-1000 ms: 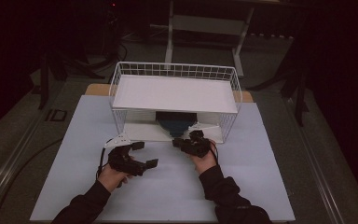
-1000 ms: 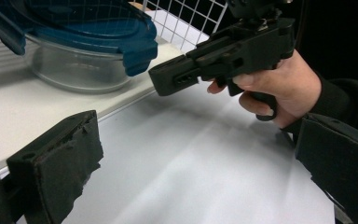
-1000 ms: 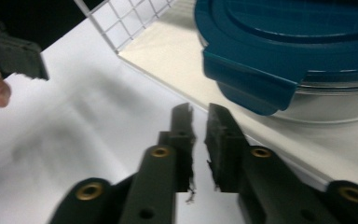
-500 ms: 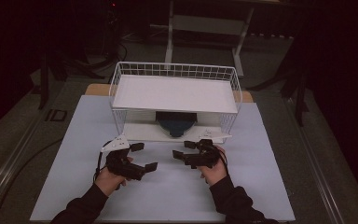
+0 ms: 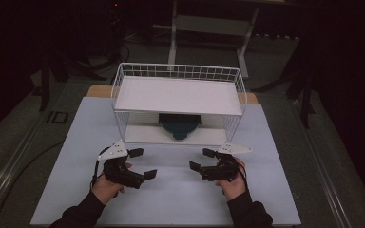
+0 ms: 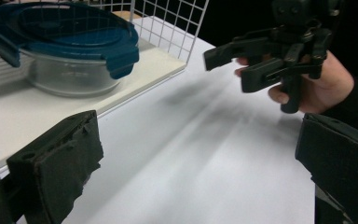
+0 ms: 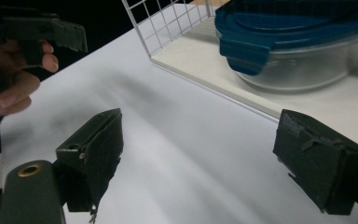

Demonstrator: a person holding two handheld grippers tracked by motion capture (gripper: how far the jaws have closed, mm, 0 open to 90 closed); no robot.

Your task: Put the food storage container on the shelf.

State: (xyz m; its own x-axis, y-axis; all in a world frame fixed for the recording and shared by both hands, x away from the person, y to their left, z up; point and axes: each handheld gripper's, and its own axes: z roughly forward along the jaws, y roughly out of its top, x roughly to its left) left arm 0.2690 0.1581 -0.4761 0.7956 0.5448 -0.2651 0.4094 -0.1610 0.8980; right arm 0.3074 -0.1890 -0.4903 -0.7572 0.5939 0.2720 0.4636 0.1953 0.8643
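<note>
Both the left gripper (image 5: 142, 164) and right gripper (image 5: 202, 159) hang released and empty above the table's near edge (image 5: 171, 209), facing the lidded glass container (image 5: 179, 125) under the wire shelf (image 5: 178, 95); reaching in for it looks next.

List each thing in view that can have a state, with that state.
container: upright on the rack's lower shelf
lid: on the container; latched or not, cannot tell
wire rack: upright, top shelf bare
left gripper: open, holds nothing
right gripper: open, holds nothing
</note>
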